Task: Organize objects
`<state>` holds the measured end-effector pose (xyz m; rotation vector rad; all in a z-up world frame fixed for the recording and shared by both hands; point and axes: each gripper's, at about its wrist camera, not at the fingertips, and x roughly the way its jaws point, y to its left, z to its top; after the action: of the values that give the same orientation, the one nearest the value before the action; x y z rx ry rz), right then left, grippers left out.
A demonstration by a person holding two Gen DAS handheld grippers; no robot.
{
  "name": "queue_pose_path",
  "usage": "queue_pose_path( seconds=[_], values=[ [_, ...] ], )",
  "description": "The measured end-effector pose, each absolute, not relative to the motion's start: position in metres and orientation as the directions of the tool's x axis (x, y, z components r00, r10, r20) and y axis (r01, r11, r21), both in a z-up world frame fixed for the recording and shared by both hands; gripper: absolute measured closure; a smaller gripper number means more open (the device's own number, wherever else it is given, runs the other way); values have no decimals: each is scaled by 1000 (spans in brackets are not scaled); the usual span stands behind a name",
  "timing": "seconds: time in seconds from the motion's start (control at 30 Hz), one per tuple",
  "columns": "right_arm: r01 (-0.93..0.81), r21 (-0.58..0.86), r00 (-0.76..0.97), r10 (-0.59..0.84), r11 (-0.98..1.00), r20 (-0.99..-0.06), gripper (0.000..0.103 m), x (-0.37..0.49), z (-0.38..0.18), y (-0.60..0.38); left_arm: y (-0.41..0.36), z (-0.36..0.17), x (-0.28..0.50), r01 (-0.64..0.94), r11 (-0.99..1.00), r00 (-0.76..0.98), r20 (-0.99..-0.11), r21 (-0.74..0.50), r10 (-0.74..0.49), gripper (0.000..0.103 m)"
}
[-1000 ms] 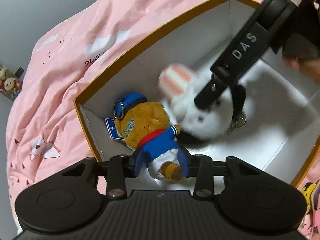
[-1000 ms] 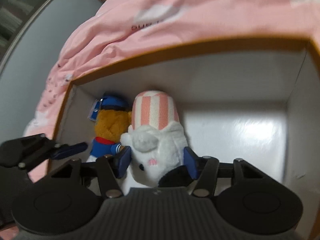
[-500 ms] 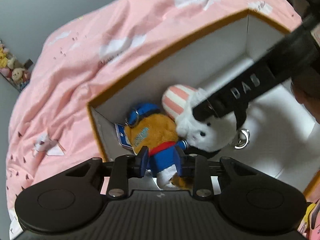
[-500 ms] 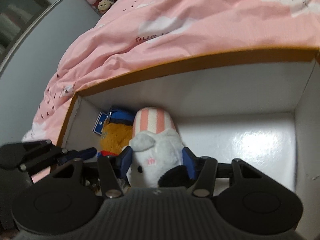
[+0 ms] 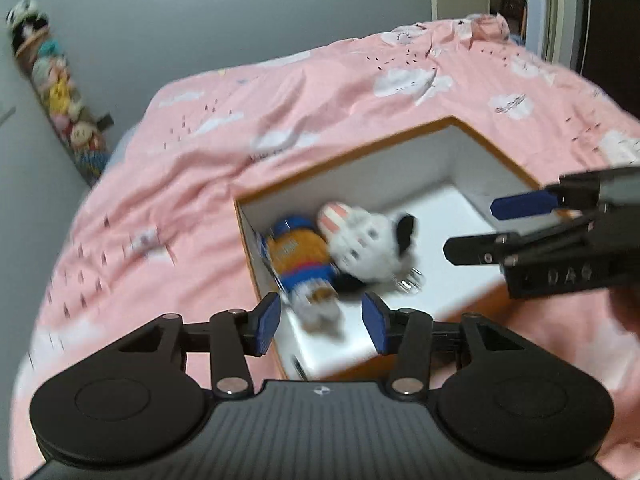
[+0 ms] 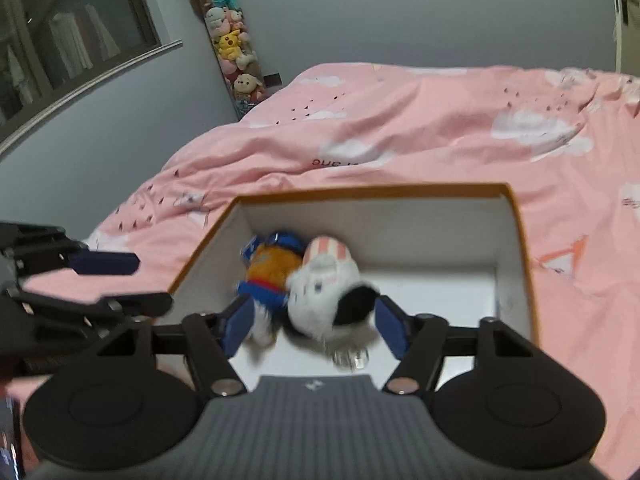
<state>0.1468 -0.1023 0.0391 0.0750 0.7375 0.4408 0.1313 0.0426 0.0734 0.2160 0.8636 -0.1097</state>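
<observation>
Left wrist view: left claw [image 5: 322, 322] has just been opening, nothing between its pads; right claw [image 6: 316, 326] also just spread wide, empty. Bear plush [image 5: 298, 258] and white plush [image 5: 362, 242] lie touching in the box [image 5: 344, 160] corner on the bed [image 5: 200, 140]. Both look soft, light, squashy; pinch mid-body, avoid the keyring [image 5: 408, 282].

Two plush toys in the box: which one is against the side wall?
The orange bear in blue cap and outfit; it lies by the box's left wall. The white plush with the pink-striped hat lies beside it, toward the middle.
</observation>
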Motion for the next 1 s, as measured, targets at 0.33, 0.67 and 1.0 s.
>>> queue_pose_path(
  seconds=[0.33,0.67,1.0],
  values=[
    [-398,238,547,437,886,-714,48,36,0,-99,45,20,48,83,995,456,-890,55,11,48],
    [-480,111,415,337,870,-845,74,-9,-46,-60,64,-18,19,-149,980,349,-934,-130,-71,40],
    [-415,132,392,308,900,-867,74,-7,-57,-70,72,-51,41,-297,917,324,-931,-266,-165,35]
  ],
)
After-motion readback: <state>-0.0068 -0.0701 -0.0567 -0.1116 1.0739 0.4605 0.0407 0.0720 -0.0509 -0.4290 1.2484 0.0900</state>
